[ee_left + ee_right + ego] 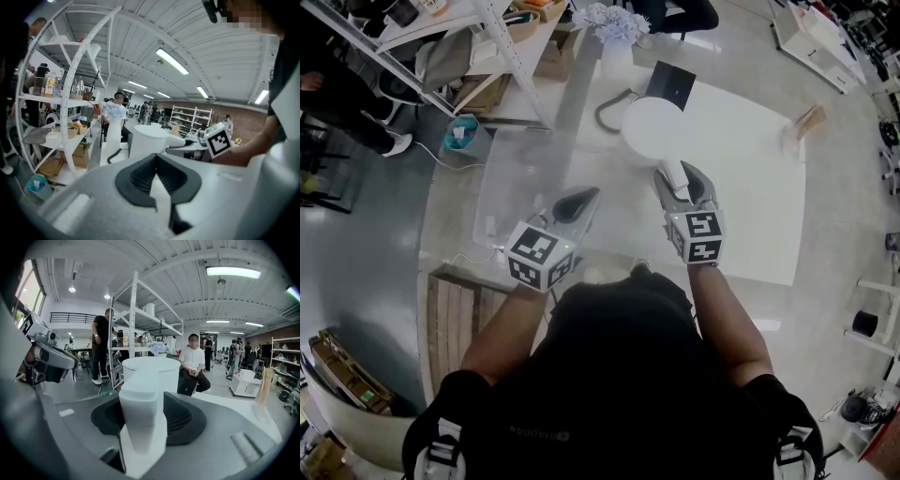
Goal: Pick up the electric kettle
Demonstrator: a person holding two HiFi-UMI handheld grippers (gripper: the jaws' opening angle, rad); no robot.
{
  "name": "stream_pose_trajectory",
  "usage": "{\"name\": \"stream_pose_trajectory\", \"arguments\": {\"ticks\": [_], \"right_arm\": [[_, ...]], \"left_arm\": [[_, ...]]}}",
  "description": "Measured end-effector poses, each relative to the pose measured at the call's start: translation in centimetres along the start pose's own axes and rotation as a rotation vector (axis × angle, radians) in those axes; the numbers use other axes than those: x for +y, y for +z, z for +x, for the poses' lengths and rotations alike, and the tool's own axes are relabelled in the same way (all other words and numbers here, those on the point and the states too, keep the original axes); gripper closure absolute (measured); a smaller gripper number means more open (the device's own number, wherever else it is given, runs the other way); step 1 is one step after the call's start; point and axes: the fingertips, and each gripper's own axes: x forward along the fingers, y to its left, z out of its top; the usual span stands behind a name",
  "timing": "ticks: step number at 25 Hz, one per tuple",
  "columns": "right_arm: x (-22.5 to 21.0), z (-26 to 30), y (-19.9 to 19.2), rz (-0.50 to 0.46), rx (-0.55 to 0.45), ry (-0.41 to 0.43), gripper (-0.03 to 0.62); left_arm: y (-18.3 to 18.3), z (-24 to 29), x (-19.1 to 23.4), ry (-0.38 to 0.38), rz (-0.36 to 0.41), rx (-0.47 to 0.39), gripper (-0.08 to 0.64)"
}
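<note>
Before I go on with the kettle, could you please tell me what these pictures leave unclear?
- What the kettle holds: every view, shut lid and opaque wall.
- The kettle's foot: head view, lid covers it; right gripper view, the right gripper's body cuts it off.
- Dark cable: head view, one end goes behind the kettle.
- Brown object at the table's edge: head view, too small.

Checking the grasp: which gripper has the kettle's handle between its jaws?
The right gripper: the handle of the white electric kettle stands between its spread jaws. The left gripper, off beside it, has jaws together, empty.
</note>
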Motion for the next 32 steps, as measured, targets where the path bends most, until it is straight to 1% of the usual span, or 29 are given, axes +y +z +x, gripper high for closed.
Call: {"name": "stream_pose_trajectory", "arguments": {"ticks": [2,4,5,12,20,32], "right_arm": [[0.0,0.1,0.0,0.009,0.0,0.016,0.386],[-0.2,0.1,0.0,0.003,-0.001,0.02,0.441],[-0.3,0.1,0.0,-0.004,-0.003,0.019,0.446],[-0.6,0.3,0.0,-0.031,-0.009,0.051,0.446],[-1.2,0.3,0.1,-0.029,-0.016,0.086,0.454],[-1.8,1.1,2.1,-0.019,-0.081,0.104,0.459]], "left_arm": [[-0.1,0.2,0.0,0.0,-0.001,0.004,0.557],[0.0,0.4,0.0,-0.002,0.0,0.006,0.557],[0.0,0.5,0.0,-0.002,0.001,0.007,0.557],[0.0,1.2,0.1,-0.006,-0.005,0.011,0.557],[0.2,2.0,0.1,0.003,-0.009,0.012,0.557],[0.5,1.8,1.0,0.048,-0.017,0.0,0.558]]}}
